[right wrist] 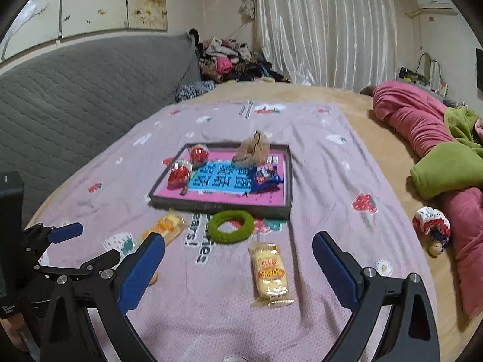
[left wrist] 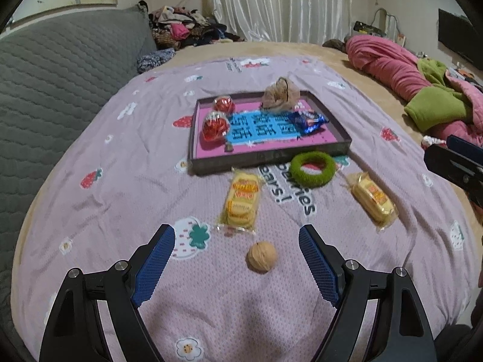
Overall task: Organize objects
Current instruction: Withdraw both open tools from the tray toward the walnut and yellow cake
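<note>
Left wrist view: round tan walnut (left wrist: 262,255) lies on the lilac printed bedspread (left wrist: 120,199), between the pads of the left tongs (left wrist: 237,242), nothing gripped.

Both tongs gape, right tongs (right wrist: 238,252) empty above a yellow wrapped cake pack (right wrist: 270,273). Likely walnut first: centre it, close gently since it may roll. Dark-rimmed pink tray (left wrist: 268,155) sits beyond, past a second yellow pack (left wrist: 241,200).

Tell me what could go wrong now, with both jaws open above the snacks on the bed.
1. The round tan walnut lies on soft lilac bedding; closing jaws may push it so it rolls away.
2. The crinkly yellow cake packet may slip or get crushed.
3. The shallow dark tray with pink floor is crowded.
</note>
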A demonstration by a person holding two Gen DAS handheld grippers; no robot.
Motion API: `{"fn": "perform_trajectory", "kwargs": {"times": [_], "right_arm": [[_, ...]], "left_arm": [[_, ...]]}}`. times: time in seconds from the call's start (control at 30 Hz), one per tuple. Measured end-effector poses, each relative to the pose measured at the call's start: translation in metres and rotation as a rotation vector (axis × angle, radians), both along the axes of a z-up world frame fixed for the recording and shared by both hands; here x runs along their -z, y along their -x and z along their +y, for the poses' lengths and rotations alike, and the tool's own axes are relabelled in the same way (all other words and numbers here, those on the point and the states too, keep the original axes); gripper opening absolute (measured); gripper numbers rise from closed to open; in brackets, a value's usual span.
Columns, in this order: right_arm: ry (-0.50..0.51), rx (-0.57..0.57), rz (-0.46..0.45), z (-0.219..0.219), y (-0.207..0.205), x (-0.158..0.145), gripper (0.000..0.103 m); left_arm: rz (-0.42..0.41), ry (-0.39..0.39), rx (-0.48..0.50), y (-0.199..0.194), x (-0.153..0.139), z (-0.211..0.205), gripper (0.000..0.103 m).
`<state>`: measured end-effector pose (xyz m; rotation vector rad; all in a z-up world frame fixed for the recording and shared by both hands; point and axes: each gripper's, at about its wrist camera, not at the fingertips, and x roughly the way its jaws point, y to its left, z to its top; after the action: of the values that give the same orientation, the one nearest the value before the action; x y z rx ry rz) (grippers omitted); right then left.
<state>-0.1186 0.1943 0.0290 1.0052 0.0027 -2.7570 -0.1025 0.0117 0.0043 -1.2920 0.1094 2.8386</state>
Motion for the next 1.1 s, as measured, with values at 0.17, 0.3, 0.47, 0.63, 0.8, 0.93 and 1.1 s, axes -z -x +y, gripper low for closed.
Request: {"fn": "perform_trajectory", "kwargs": {"times": [0.17, 0.3, 0.47, 0.63, 0.8, 0.93, 1.1], "right_arm": [[0.000, -0.005, -0.011, 0.001, 0.000, 0.012, 0.099], [0.000, 0.005, -0.056, 0.008, 0.003, 0.026, 0.099], [-0.008, 0.013, -0.080, 0.013, 0.003, 0.038, 0.099], [-0.063, 0.024, -0.081, 0.012, 0.007, 0.049, 0.099], [-0.096, 0.022, -0.123, 0.011, 0.013, 0.060, 0.099], [-0.096, 0.016, -0.140, 0.010, 0.016, 0.066, 0.099], [-0.104, 0.006, -0.159, 0.009, 0.021, 0.073, 0.099]], "left_arm": [[-0.031, -0.001, 0.007, -0.002, 0.016, 0.003, 0.085], [-0.051, -0.007, 0.006, -0.004, 0.028, 0.005, 0.085], [-0.069, -0.030, 0.018, -0.001, 0.041, 0.007, 0.085], [-0.109, -0.060, 0.021, 0.004, 0.054, 0.007, 0.085], [-0.134, -0.069, 0.008, 0.007, 0.062, 0.007, 0.085], [-0.161, -0.071, 0.005, 0.011, 0.070, 0.009, 0.085], [-0.172, -0.071, 0.019, 0.012, 0.073, 0.014, 0.085]]}}
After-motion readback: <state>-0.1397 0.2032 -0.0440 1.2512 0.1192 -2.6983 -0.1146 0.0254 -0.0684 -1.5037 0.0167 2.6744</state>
